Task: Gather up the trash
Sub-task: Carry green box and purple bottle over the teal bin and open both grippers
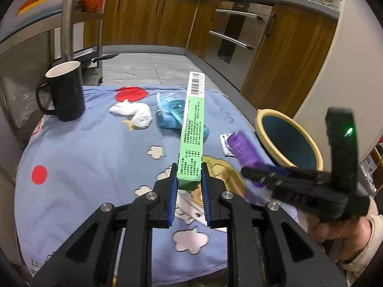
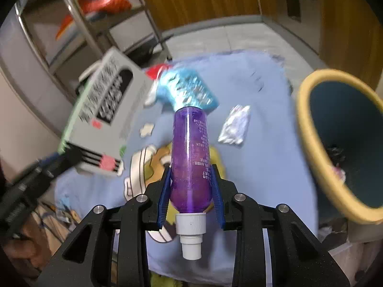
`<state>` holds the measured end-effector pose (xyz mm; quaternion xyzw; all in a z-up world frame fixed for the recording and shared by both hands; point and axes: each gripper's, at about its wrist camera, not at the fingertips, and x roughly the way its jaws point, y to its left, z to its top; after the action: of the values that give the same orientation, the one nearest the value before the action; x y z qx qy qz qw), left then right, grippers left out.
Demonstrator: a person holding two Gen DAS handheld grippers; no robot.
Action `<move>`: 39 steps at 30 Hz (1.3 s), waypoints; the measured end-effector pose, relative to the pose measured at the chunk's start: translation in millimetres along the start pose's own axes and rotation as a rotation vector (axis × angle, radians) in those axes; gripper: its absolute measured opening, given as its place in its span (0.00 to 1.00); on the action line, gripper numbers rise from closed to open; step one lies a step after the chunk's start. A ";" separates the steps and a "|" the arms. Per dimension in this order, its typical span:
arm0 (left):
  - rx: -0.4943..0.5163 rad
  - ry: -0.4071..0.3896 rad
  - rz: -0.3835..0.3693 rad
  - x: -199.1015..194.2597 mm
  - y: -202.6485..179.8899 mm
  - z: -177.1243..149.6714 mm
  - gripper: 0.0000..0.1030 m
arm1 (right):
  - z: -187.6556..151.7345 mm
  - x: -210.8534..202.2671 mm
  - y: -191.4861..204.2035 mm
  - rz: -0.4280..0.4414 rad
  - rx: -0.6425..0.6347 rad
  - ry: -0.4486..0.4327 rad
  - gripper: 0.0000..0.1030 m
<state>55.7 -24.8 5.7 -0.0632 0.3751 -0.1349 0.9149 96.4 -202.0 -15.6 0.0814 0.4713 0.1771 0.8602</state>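
My left gripper (image 1: 189,172) is shut on a long green box (image 1: 194,129) with a barcode end and holds it above the blue tablecloth; the box shows blurred in the right wrist view (image 2: 103,117). My right gripper (image 2: 191,179) is shut on a purple plastic bottle (image 2: 191,157) with a white cap toward the camera; the bottle also shows in the left wrist view (image 1: 244,150). A blue bin with a yellow rim (image 2: 308,129) stands at the table's right edge, also in the left wrist view (image 1: 316,153). A crumpled white tissue (image 1: 134,113), a blue wrapper (image 1: 172,114) and a silver foil packet (image 2: 234,125) lie on the cloth.
A black mug (image 1: 64,91) stands at the table's far left. A metal rack (image 1: 69,21) with an orange bag stands behind it. Wooden kitchen cabinets (image 1: 153,16) line the back and right. Some scraps lie inside the bin.
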 end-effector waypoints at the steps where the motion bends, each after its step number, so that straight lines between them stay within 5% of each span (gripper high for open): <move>1: 0.003 0.000 -0.005 0.5 -4.3 1.0 0.17 | 3.5 -10.8 -6.7 0.001 0.004 -0.021 0.32; 15: 0.063 0.050 -0.195 46.4 -120.1 35.0 0.17 | 17.6 -106.3 -132.6 -0.110 0.165 -0.189 0.32; 22: 0.034 0.170 -0.278 110.9 -178.9 53.3 0.17 | 12.8 -114.9 -190.7 -0.118 0.330 -0.239 0.32; 29: -0.041 0.311 -0.272 174.3 -192.5 48.1 0.17 | 8.6 -107.7 -208.8 -0.097 0.388 -0.247 0.32; 31: -0.041 0.334 -0.263 182.8 -193.5 44.3 0.26 | 8.6 -104.5 -211.2 -0.095 0.400 -0.242 0.32; 39: -0.022 0.318 -0.245 178.6 -186.9 42.5 0.32 | 12.5 -91.1 -214.9 -0.098 0.409 -0.204 0.32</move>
<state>170.1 -255.3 -43.1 -0.0961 0.5060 -0.2493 0.8201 111.0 -435.0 -3.6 0.2484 0.4114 0.0269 0.8765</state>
